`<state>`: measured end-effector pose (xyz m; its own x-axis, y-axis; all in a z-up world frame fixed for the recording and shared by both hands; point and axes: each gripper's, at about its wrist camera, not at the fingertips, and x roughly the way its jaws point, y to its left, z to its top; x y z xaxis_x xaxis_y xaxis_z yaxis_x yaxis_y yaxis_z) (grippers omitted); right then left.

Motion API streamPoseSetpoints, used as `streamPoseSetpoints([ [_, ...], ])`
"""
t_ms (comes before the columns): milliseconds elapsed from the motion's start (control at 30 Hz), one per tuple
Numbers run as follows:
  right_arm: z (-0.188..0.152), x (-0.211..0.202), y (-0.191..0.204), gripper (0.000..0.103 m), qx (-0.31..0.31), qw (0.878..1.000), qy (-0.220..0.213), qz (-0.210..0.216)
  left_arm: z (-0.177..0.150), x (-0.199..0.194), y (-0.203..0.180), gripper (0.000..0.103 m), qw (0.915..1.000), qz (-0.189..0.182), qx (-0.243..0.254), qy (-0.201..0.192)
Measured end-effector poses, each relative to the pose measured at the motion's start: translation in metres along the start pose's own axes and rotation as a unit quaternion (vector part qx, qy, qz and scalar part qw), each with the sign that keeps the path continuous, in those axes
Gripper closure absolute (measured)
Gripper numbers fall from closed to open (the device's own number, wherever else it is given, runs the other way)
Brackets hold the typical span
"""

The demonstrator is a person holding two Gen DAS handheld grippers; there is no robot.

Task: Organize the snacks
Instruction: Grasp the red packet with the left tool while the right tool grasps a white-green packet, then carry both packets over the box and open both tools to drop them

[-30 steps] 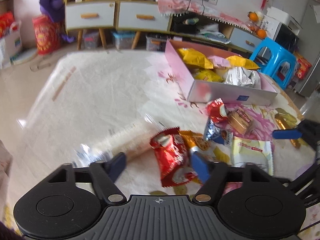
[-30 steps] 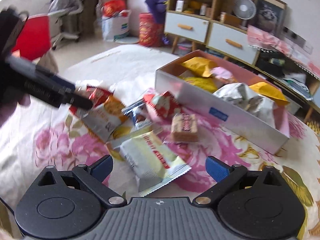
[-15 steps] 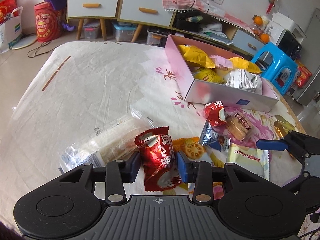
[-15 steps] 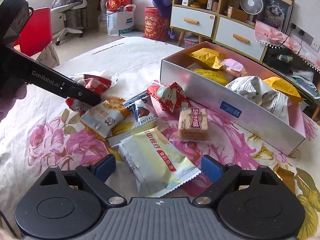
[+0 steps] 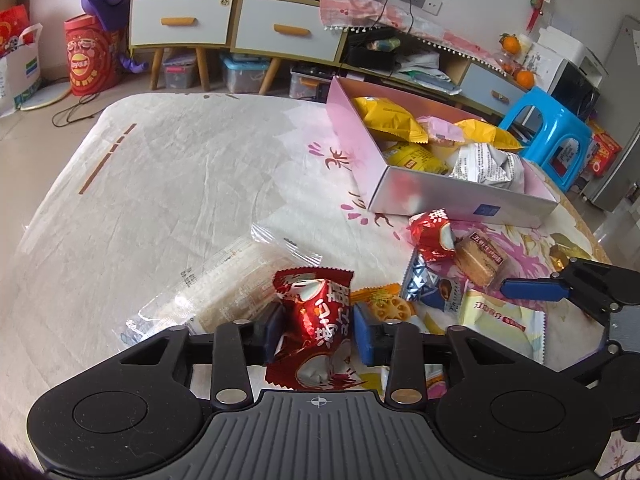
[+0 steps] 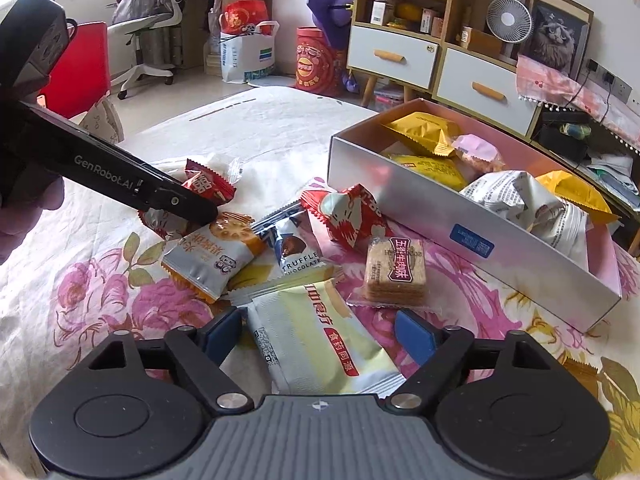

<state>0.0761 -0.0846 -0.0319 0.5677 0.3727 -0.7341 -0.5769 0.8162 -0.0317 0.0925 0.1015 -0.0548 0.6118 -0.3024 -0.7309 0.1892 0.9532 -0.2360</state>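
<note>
Red foil crinkles between the blue pads of the left claw [image 5: 316,330]: its jaws have just been closing and now pinch the red snack packet [image 5: 316,328] on both sides, low over the floral cloth [image 5: 160,200] that covers the worktop. Just left of that claw lies a long clear wrapper of pale biscuits [image 5: 224,280]. Just to its right sits an orange-and-silver cracker packet [image 5: 386,306], and beyond that a blue-and-white truffle chocolate packet [image 5: 432,286].

The right claw [image 6: 318,332] stands fairly wide, its jaws having just been narrowing, with the pale yellow-green sachet [image 6: 320,340] lying flat between them. The left pad sits close by the sachet's edge and the right pad stands clear of it, so nothing is gripped. Ahead of this claw and slightly right is a square biscuit in clear wrap [image 6: 394,272]; ahead and left lies the truffle packet, with a second red packet [image 6: 348,216] past it.

Further ahead and to the right of both claws sits the open silver box [image 6: 440,216] with a pink lining, already holding yellow packets [image 6: 424,126], a small pink one [image 6: 478,152] and a crumpled white-and-grey bag [image 6: 528,200]. In the right wrist view the left claw's black arm reaches in from the left over the loose pile.
</note>
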Motion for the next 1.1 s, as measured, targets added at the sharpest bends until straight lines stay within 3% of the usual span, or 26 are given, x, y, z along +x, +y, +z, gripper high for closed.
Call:
streamPoseSetpoints([
  [67,0.001,-0.001,0.002,0.039,-0.007,1.0,0.0,0.005,0.001,0.0,0.0,0.072,1.0,0.0,-0.002,0.001],
  [133,0.002,-0.002,0.002,0.055,-0.003,1.0,0.003,0.018,0.001,0.0,0.001,0.072,1.0,0.001,-0.005,0.003],
  [233,0.003,-0.003,0.004,0.064,-0.004,0.999,0.007,0.031,0.002,0.0,0.002,0.074,0.9999,0.002,-0.01,0.005],
  [700,0.007,-0.008,0.01,0.064,-0.016,0.999,0.025,0.026,0.008,-0.013,0.002,0.075,0.9997,-0.005,-0.024,0.006],
  [1100,0.021,-0.027,0.002,0.064,0.017,1.0,0.001,0.01,0.018,-0.03,-0.003,0.075,0.9996,-0.008,-0.027,0.0],
])
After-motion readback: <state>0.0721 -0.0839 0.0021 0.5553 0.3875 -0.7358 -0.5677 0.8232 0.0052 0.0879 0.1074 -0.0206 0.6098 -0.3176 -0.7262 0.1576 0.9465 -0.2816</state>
